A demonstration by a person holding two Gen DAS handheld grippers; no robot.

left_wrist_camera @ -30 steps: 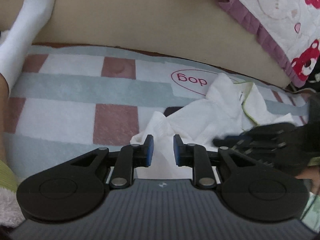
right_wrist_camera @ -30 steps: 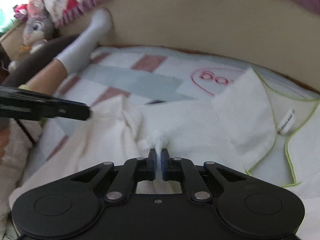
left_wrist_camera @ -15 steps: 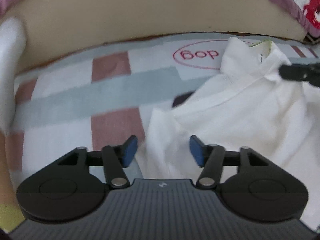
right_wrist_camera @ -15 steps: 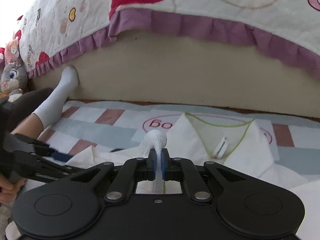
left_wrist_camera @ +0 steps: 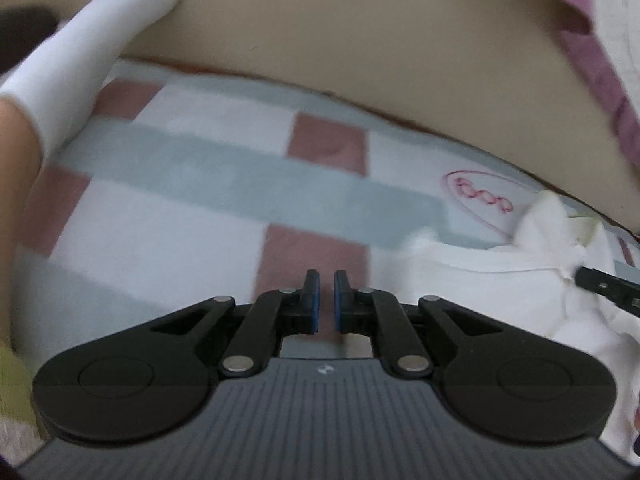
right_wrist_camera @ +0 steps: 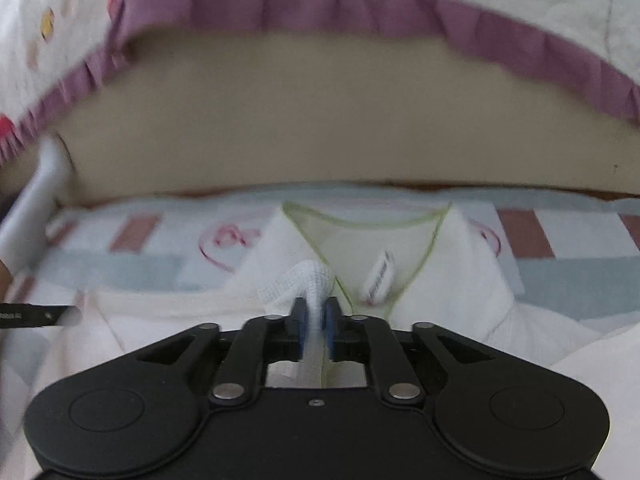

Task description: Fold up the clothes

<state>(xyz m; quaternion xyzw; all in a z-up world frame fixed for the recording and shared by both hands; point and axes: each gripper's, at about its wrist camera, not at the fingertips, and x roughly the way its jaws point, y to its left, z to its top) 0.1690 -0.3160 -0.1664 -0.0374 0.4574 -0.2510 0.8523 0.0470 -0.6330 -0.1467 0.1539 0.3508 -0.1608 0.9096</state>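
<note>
The white knit garment with green-trimmed neckline [right_wrist_camera: 360, 248] lies spread on the checked pink, grey and white blanket [left_wrist_camera: 192, 184], collar at the far side; the right tool [right_wrist_camera: 316, 312] pinches a bunched fold, jaws opening; the left tool [left_wrist_camera: 324, 284] is nearly closed on nothing, just left of the cloth. Likely risk: the loosening grip drops the fold crooked, since the left side is unheld.

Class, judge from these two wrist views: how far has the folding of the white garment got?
Done: the white knit garment with green-trimmed neckline lies spread on the checked blanket, collar and label up. In hand: the right gripper, jaws opening, has a bunched fold between them; the left gripper is nearly shut on nothing. Left: no neat fold shows yet.
</note>
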